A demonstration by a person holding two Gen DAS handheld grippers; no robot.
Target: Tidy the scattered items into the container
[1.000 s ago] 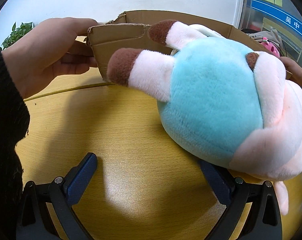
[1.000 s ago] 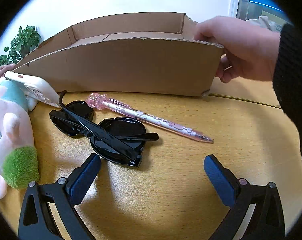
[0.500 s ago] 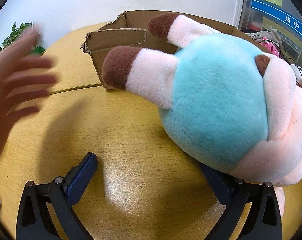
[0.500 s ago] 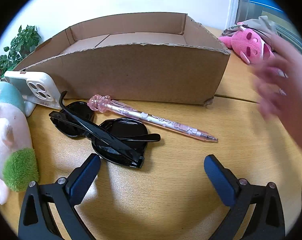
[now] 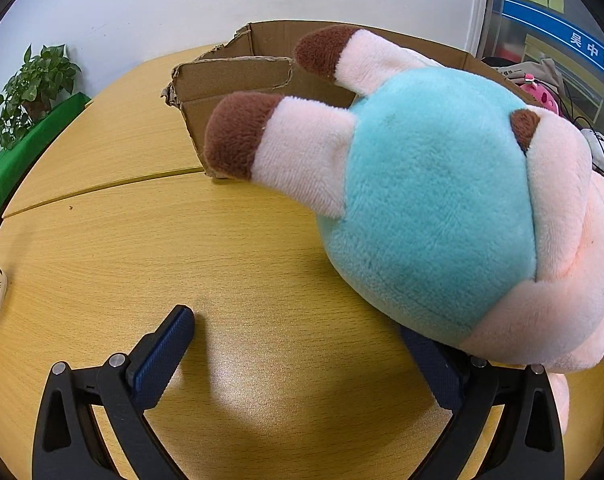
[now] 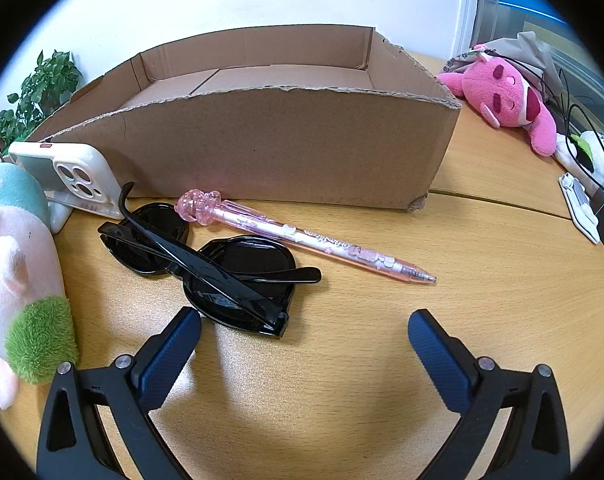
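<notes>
Both grippers, left (image 5: 302,354) and right (image 6: 303,346), jaws apart, holding nothing. I'd pinch the sunglasses (image 6: 206,262) at the bridge, then lift them over the box (image 6: 262,136) wall.

Open right tongs (image 6: 303,344) hover near black sunglasses (image 6: 206,264) beside pink pen (image 6: 302,236), before cardboard box (image 6: 262,136)

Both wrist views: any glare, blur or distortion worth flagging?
Left wrist: sharp, no motion blur; soft glare patch on the table between the tongs; the plush toy fills the right side. Right wrist: strong fisheye bowing of the cardboard box, black vignette corners, similar glare by the sunglasses.
</notes>
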